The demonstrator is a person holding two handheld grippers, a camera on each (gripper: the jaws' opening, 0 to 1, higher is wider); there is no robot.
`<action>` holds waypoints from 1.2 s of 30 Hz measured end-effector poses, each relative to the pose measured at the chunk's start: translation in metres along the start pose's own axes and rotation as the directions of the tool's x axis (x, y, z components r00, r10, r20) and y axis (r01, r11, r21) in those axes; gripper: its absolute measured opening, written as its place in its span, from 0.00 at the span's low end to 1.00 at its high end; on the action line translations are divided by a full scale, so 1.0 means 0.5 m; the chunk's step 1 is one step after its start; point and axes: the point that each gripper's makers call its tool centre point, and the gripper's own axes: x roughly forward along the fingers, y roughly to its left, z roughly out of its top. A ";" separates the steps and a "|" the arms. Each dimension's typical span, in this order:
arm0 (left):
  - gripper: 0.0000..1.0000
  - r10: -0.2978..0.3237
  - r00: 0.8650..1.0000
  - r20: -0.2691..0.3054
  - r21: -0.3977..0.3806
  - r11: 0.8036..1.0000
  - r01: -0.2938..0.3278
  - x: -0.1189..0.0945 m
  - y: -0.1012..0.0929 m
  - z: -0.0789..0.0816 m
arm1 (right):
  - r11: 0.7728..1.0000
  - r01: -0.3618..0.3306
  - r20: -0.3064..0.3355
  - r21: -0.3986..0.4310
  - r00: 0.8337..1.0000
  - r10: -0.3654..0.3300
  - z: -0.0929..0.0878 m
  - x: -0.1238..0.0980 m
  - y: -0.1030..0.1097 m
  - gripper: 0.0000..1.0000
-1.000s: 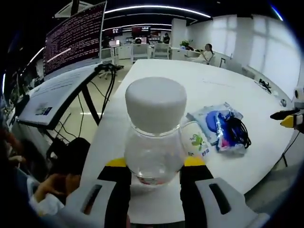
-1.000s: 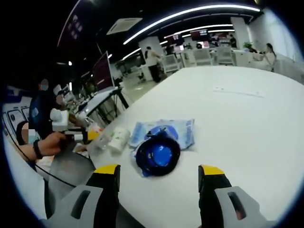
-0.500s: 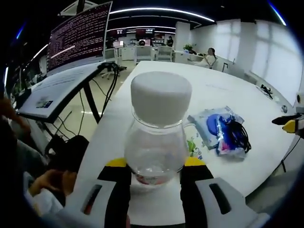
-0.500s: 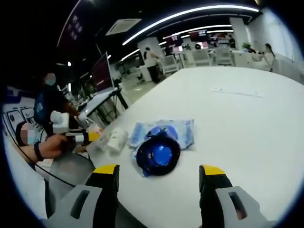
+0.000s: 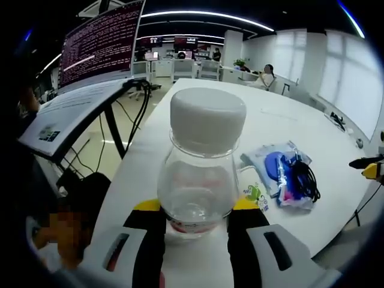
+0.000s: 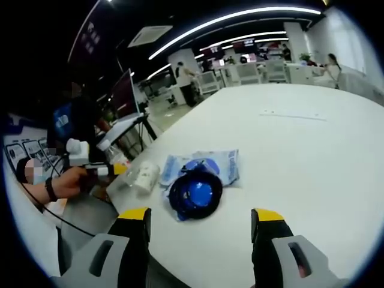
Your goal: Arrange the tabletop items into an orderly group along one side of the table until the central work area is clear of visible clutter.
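- Between the jaws of the left gripper (image 5: 195,210), at 6 o'clock in the left gripper view: a clear bottle (image 5: 198,180) with a white cap (image 5: 207,120), clamped at its base. Its long axis is upright, and its base appears to sit at or just over the near edge of the white desk (image 5: 198,99); whether it touches the surface cannot be told.
- At 3 o'clock of the bottle, near it on the desk: a small white packet with a green print (image 5: 255,193), and just beyond that a blue plastic pouch (image 5: 273,165) with a coil of black cable (image 5: 303,179) lying on it.
- In the right gripper view, the right gripper (image 6: 201,225) has its jaws wide apart and carries nothing; the blue pouch and cable coil (image 6: 195,191) lie just ahead at 12 o'clock, between the two jaw lines.
- Judgement: the coming move turns on the gap between bottle and packet. The bottle should be set down at the desk edge, toward 3 o'clock beside the packet, so the group forms one row; the left gripper already has it.
- Obstacles: the packet is the nearest thing to knock. Off the desk at 10 o'clock stand a slanted monitor (image 5: 99,42) and its stand legs.
- The far expanse of the desk carries only a thin pale strip (image 6: 293,116).
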 end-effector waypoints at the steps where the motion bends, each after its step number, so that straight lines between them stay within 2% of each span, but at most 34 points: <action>1: 0.39 0.001 1.000 0.002 -0.002 1.000 0.000 0.001 0.001 0.002 | 1.000 0.002 0.001 0.001 1.000 -0.002 0.000 0.000 -0.001 0.69; 9: 0.39 -0.019 1.000 0.005 0.005 1.000 0.019 0.036 0.008 0.031 | 1.000 0.012 0.010 0.004 1.000 -0.012 0.010 0.001 0.000 0.69; 13: 0.39 -0.026 1.000 0.008 0.008 1.000 0.026 0.046 0.004 0.042 | 1.000 0.016 0.003 -0.001 1.000 -0.016 0.006 0.001 0.003 0.69; 24: 0.39 -0.051 0.999 0.013 0.019 0.999 0.050 0.112 0.007 0.086 | 0.999 0.034 -0.011 0.009 0.999 -0.033 -0.004 -0.011 0.007 0.69; 36: 0.39 -0.080 0.996 0.027 0.027 0.997 0.079 0.172 -0.023 0.129 | 0.999 0.046 -0.027 0.011 0.999 -0.046 -0.012 -0.015 0.013 0.69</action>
